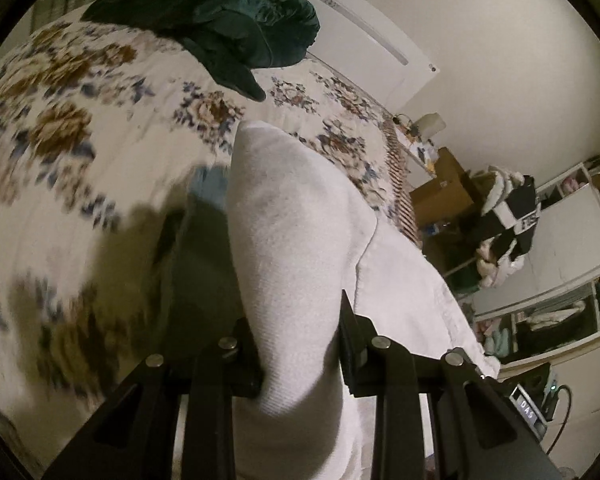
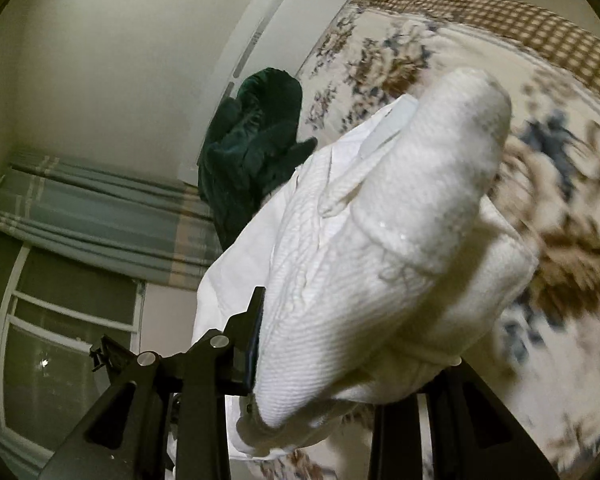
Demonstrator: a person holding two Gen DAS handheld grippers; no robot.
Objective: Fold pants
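The white pants (image 1: 296,232) are held up above a floral bedspread (image 1: 72,128). My left gripper (image 1: 300,344) is shut on a thick bunch of the white fabric, which rises between its black fingers (image 1: 352,340). My right gripper (image 2: 340,344) is shut on another bunched part of the pants (image 2: 380,260); the cloth drapes over and hides its right finger. The left finger (image 2: 252,344) shows at the fabric's edge. A white label (image 2: 388,126) shows on the pants in the right wrist view.
A dark green garment (image 1: 236,20) lies at the far side of the bed, also in the right wrist view (image 2: 256,148). A white headboard (image 1: 364,40) stands behind it. Shelves with clothes (image 1: 540,240) are at the right. A window with a blue valance (image 2: 80,240) is at the left.
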